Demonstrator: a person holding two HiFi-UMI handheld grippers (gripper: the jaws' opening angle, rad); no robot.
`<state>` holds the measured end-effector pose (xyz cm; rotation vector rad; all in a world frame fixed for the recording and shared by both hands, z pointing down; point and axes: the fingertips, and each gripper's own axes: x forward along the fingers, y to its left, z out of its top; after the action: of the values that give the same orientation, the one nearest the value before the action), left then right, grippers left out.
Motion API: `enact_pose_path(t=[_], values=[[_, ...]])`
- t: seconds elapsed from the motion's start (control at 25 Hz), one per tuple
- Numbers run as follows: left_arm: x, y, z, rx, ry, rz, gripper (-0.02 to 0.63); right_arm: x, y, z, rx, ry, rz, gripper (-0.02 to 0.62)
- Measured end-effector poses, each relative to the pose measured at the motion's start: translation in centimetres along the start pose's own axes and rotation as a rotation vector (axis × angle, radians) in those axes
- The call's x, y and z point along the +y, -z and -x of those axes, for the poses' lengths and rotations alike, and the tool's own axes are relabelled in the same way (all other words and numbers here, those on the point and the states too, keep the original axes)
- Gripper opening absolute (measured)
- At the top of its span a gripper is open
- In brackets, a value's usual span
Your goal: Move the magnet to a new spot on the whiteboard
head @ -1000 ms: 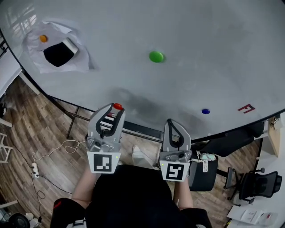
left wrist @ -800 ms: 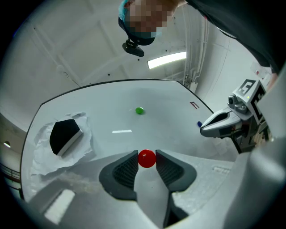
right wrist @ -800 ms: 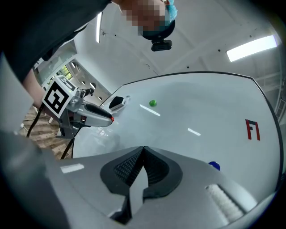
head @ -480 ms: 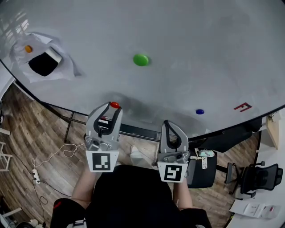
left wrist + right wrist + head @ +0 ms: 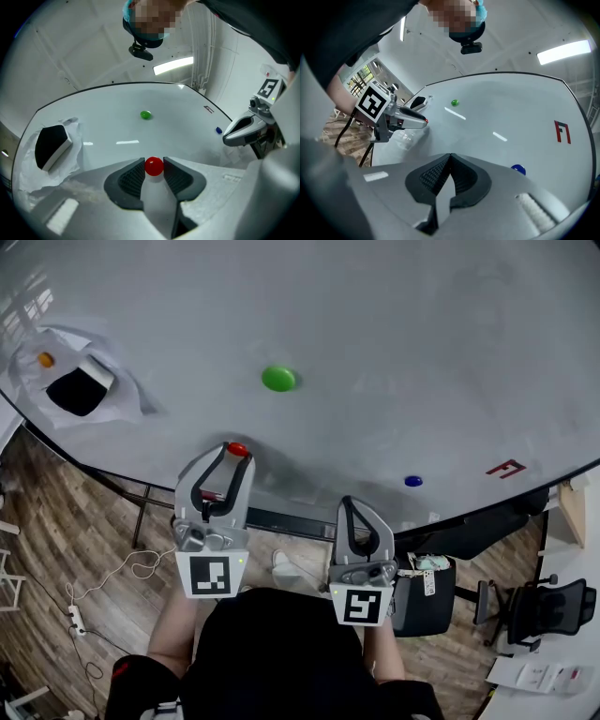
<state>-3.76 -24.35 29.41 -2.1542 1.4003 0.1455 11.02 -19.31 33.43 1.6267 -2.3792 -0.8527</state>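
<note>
A small red magnet (image 5: 153, 166) sits pinched between the jaws of my left gripper (image 5: 234, 452), held at the lower edge of the whiteboard (image 5: 394, 324); in the head view the red magnet (image 5: 237, 449) shows at the jaw tips. A green magnet (image 5: 277, 379) sticks near the board's middle, and a blue magnet (image 5: 412, 481) lies lower right. My right gripper (image 5: 360, 505) is shut with nothing in it, below the board's edge. In the right gripper view the blue magnet (image 5: 518, 169) peeks just past the jaws.
A black eraser on crumpled white paper (image 5: 77, 390) with an orange magnet (image 5: 45, 359) sits at the board's left. A red mark (image 5: 505, 468) is drawn at the right. Below are a wooden floor with cables (image 5: 84, 587) and office chairs (image 5: 539, 615).
The head view has shifted, so the board's contents slid left and down in it. My left gripper keeps its hold on the red magnet and has risen slightly; the right gripper stays low.
</note>
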Motion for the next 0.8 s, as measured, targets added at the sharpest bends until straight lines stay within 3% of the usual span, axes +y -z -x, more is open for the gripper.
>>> enact_pose_path(t=[0.8], values=[[0.6, -0.1, -1.8, -0.006, -0.002, -0.023, 0.13, -0.2, 0.6, -0.4, 0.007, 0.007, -0.012, 0.002]])
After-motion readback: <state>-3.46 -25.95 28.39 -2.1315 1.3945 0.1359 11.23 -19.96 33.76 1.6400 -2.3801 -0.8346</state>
